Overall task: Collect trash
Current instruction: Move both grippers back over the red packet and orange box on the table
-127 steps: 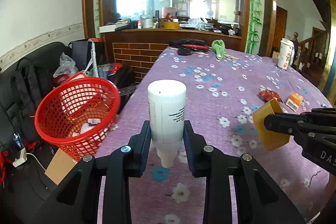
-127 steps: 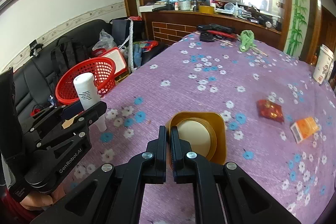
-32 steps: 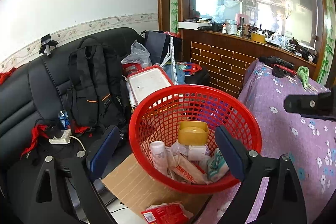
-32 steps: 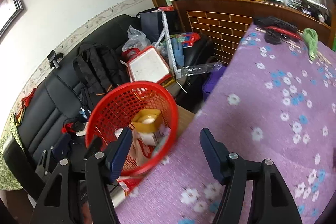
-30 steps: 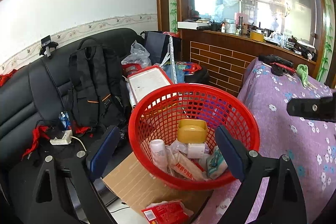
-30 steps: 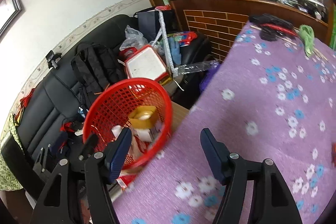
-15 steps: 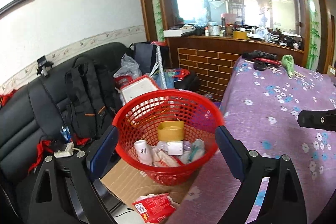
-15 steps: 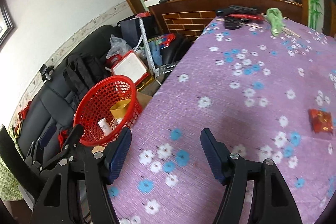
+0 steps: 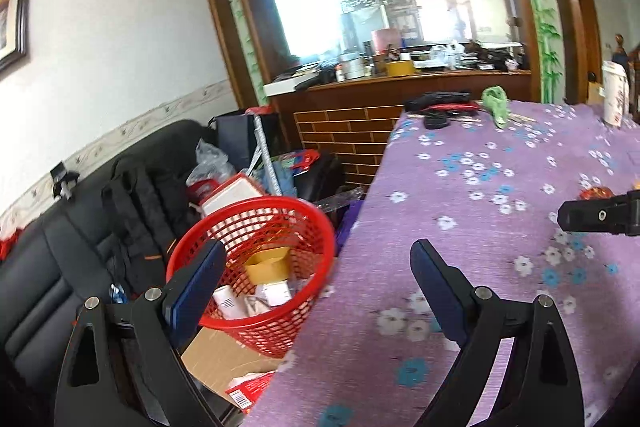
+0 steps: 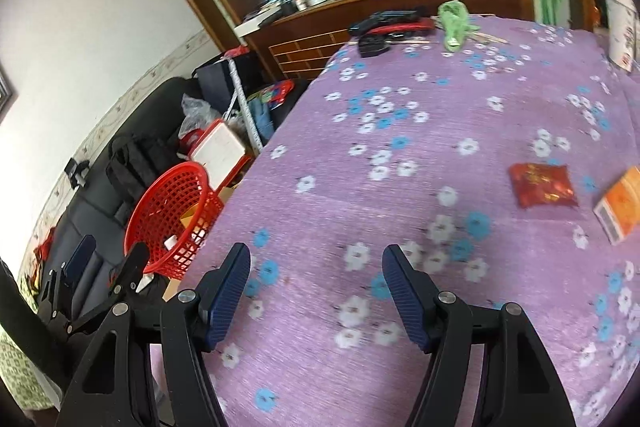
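Red baskets (image 9: pixel 256 223): one, lower left
Red snack packets (image 10: pixel 544 184) on the counter (image 10: pixel 400 187): one, right side
Orange boxes (image 10: pixel 620 205): one, right edge
White cups (image 9: pixel 615 93): one, upper right
Hand-held grippers: two

The left gripper (image 9: pixel 314 269) has its jaws spread wide with nothing between the blue pads, pointing forward and a little downward. The right gripper (image 10: pixel 316 275) tilts down more steeply, jaws likewise apart and empty
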### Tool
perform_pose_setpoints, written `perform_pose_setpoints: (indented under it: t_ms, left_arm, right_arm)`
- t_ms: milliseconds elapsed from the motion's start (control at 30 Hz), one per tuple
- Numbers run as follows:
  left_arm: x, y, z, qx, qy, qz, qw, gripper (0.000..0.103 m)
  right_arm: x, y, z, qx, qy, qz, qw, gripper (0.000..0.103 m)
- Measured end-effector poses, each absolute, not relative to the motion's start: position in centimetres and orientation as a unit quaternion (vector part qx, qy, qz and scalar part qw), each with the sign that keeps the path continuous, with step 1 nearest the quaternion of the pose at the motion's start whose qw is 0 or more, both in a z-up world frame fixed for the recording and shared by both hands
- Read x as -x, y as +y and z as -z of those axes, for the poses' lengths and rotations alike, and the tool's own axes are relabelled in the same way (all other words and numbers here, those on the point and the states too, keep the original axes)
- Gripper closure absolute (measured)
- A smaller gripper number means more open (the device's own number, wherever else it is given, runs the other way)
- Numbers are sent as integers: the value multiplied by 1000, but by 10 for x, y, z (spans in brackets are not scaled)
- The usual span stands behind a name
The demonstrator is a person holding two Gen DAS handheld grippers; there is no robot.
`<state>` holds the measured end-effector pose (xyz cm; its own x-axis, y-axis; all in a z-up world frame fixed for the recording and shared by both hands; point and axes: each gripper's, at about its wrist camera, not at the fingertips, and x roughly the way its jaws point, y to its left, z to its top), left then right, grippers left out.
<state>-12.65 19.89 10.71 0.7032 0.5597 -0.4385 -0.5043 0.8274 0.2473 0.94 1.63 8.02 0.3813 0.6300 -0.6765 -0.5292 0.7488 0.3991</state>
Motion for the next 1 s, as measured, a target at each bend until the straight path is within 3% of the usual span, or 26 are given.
perform_pose_setpoints:
  t_ms: [333,700,1000]
  left_arm:
    - [101,132,-105,-98,270,-231,930,10]
    - [58,73,-101,-62,339,-100,934,10]
    - [29,45,-101,-30,368,-13,929,10]
  right_arm:
    - [-19,-58,-77,-97,430,-309,842,30]
    - [-54,-189,-76,-168,438,-192,862,30]
    - [-111,-247,-49,-229,490,-111,834,31]
